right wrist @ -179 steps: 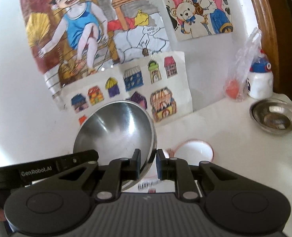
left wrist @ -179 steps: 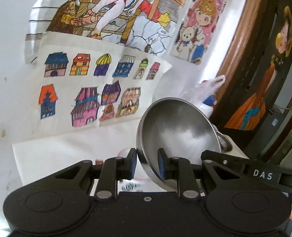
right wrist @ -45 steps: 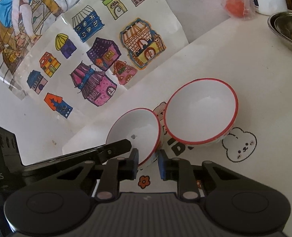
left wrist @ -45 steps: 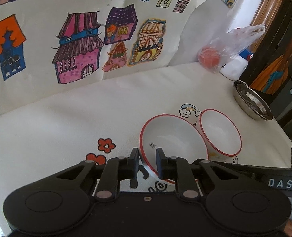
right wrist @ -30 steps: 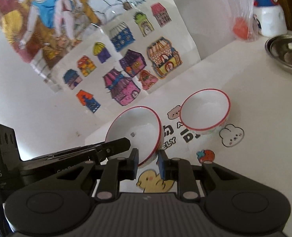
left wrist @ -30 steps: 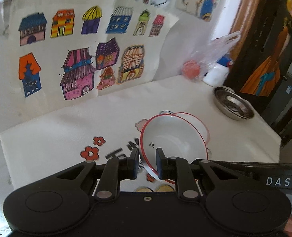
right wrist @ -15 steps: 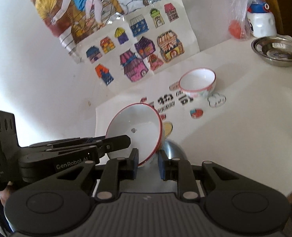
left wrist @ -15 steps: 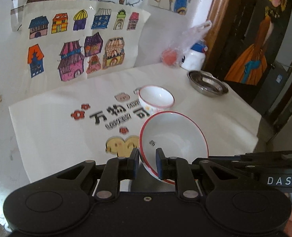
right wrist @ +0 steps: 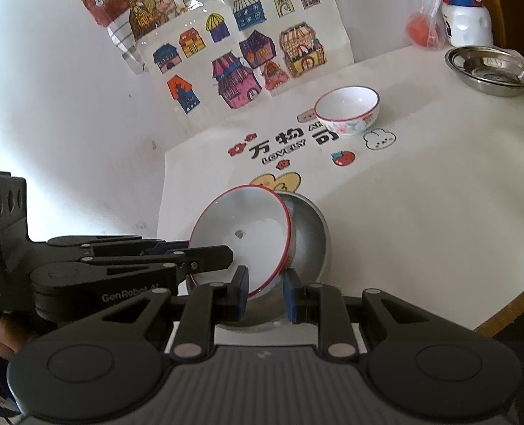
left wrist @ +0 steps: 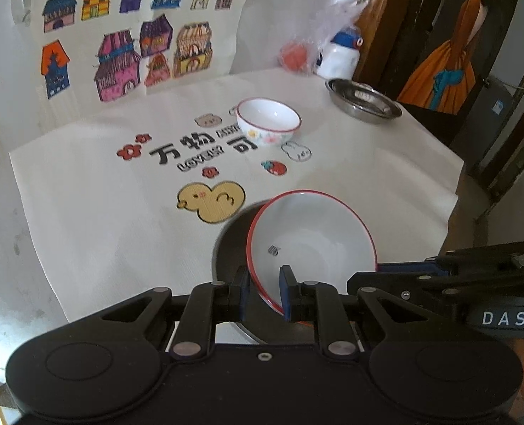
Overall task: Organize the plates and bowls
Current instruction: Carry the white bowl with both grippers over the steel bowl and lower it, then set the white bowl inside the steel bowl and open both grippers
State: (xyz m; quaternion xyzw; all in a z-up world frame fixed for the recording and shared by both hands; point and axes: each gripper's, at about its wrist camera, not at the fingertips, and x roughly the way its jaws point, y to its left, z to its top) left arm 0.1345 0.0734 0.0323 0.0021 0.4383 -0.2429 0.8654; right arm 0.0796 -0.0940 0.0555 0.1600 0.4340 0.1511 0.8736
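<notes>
Your left tongs [left wrist: 263, 294] and right tongs [right wrist: 263, 295] both clamp the red-rimmed bowl's [left wrist: 311, 244] near rim, tilted inside the steel bowl [right wrist: 308, 233] at the worktop's [right wrist: 421, 194] near edge. Farther off, a second bowl [right wrist: 347, 108] sits empty.

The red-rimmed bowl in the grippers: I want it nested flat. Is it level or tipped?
Tipped. The red-rimmed bowl stands steeply on edge over the steel bowl, its white inside facing the cameras, not seated flat.
</notes>
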